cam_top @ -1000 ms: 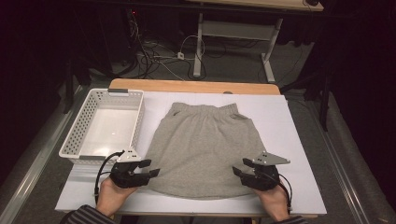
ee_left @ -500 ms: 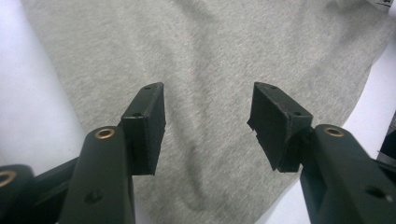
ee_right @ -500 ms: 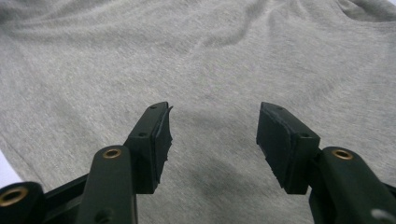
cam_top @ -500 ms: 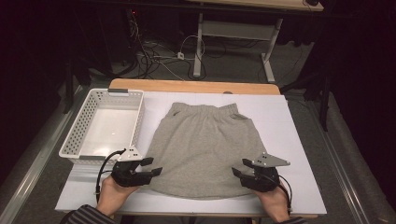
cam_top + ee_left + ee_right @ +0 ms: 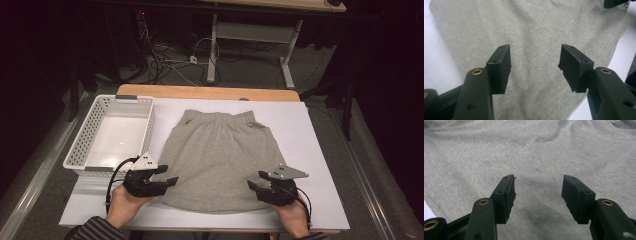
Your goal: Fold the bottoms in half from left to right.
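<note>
The skirt (image 5: 216,162) lies flat and unfolded between my left gripper (image 5: 167,176) and right gripper (image 5: 252,182), both with jaws apart and the left's just widening, so I judge folding hasn't begun.

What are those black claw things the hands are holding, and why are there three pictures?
Those are tongs. A person holds one pair in each hand, the left tongs and the right tongs. One picture comes from a camera above the table. The other two come from small cameras riding on the tongs, looking along their black jaws. On the white table lies a grey skirt, spread flat, with a white basket beside it on the left. Both tongs sit over the skirt's near corners. Nothing is held: each pair stands open with only cloth below the gap. The left tongs have just been opening wider.
</note>
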